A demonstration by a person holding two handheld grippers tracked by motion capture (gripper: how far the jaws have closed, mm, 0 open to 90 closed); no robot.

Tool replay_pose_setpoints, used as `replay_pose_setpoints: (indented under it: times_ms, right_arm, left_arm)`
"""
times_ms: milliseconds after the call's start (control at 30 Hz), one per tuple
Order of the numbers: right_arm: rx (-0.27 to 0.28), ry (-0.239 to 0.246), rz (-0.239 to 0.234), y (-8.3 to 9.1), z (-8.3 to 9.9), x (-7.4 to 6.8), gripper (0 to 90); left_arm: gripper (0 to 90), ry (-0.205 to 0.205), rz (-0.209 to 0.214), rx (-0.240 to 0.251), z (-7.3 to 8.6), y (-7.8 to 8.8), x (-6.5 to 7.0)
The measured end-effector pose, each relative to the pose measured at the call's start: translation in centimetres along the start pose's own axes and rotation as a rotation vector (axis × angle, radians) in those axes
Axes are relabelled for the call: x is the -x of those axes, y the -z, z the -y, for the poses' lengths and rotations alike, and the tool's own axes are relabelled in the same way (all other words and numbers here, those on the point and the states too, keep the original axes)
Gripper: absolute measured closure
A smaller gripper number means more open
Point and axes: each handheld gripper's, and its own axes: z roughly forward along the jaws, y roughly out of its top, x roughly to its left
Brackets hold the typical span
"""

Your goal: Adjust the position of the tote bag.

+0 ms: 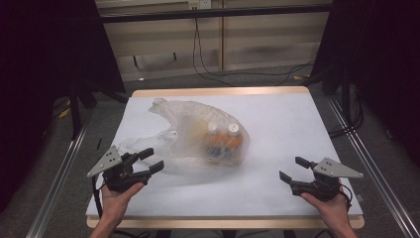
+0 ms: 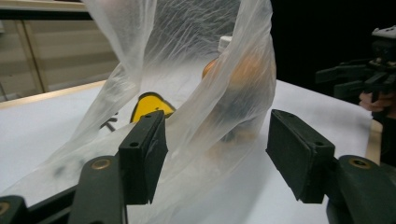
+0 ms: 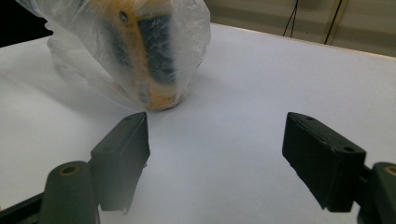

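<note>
Looking along my left hand-held gripper (image 2: pixel 212 158), I see thin film of the plastic bag (image 2: pixel 187 93) lying between its jaws, which stand apart with the film draped against one pad; no pad presses it, so nothing is grasped. A yellow piece (image 2: pixel 148 105) shows inside the bag here, while from above I make out two white-capped bottles (image 1: pixel 223 139) in it. My right hand-held gripper (image 3: pixel 217 158) is released, well short of the bag, over bare counter (image 3: pixel 261 84).
</note>
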Motion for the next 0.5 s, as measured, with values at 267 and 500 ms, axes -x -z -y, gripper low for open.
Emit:
replay_pose_setpoints:
  times_ms: [267,500]
  right_arm:
    - [-0.008,0.005,-0.016,-0.4,-0.1,0.1,22.5]
    - [-0.022,0.013,-0.026,-0.6,-0.1,-0.1,22.0]
  left_arm:
    - [38.5,-0.052,0.004,-0.017,-2.3,-1.6,1.0]
    - [39.8,-0.045,0.025,-0.004,-3.5,-2.8,0.9]
